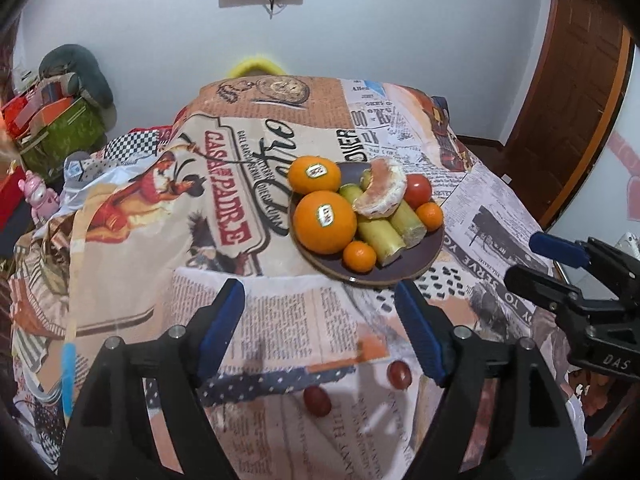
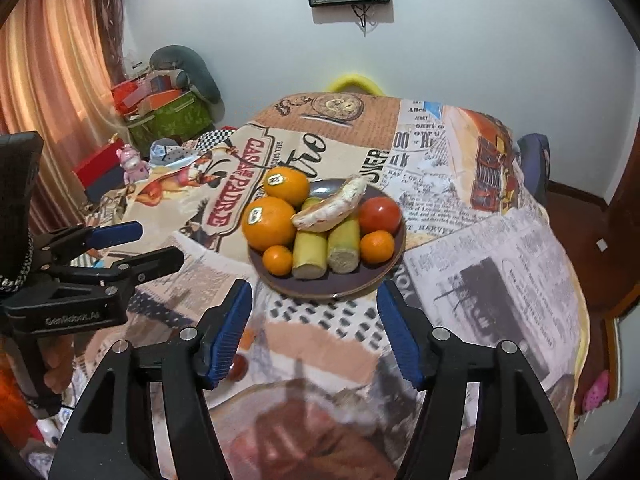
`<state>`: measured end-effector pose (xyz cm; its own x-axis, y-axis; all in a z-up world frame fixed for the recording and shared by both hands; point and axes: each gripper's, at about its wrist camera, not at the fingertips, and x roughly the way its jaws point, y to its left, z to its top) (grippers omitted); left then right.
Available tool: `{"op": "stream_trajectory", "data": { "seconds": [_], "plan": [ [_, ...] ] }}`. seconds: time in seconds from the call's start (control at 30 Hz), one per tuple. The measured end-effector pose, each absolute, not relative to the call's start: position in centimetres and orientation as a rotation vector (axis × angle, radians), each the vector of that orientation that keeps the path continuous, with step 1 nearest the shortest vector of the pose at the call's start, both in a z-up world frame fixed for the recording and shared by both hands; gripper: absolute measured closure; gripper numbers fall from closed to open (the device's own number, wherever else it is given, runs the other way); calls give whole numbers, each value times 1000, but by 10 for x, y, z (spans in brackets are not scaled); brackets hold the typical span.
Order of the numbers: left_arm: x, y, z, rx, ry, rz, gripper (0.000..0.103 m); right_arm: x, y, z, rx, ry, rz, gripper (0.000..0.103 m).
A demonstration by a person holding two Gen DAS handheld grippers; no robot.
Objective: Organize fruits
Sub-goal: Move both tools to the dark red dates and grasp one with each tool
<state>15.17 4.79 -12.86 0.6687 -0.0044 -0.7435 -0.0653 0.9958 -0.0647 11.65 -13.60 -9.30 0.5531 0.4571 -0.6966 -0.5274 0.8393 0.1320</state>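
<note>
A dark purple plate (image 1: 420, 258) (image 2: 384, 268) on the printed tablecloth holds two large oranges (image 1: 324, 222) (image 2: 269, 223), two small mandarins (image 1: 360, 256) (image 2: 377, 246), a red tomato (image 1: 417, 191) (image 2: 380, 215), a peeled citrus piece (image 1: 380, 194) (image 2: 332, 208) and pale green cane sections (image 1: 380, 240) (image 2: 309, 255). Two red grapes (image 1: 399, 375) (image 1: 317, 401) lie on the cloth nearer me. My left gripper (image 1: 320, 328) (image 2: 132, 246) is open and empty above the grapes. My right gripper (image 2: 316, 332) (image 1: 532, 256) is open and empty just short of the plate.
Table edges drop off left and right. Boxes, a grey cushion (image 2: 188, 68) and a pink toy (image 2: 134, 164) sit at the far left by a curtain. A wooden door (image 1: 576, 92) is at right. A yellow chair back (image 2: 354, 82) stands behind the table.
</note>
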Motion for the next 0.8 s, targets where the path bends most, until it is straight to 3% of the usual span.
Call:
{"op": "stream_trajectory", "data": {
  "seconds": [0.5,0.57,0.8],
  "plan": [
    [119,73,-175,-108,935,16,27,98,-103,-137,-71,935,676,42],
    [116,74,-183,-113,948,4,31,97,-97,-143,-79,954,682,49],
    [110,75,-201,-135,990,-38,33,98,-83,-165,-90,1035,706,65]
  ]
}}
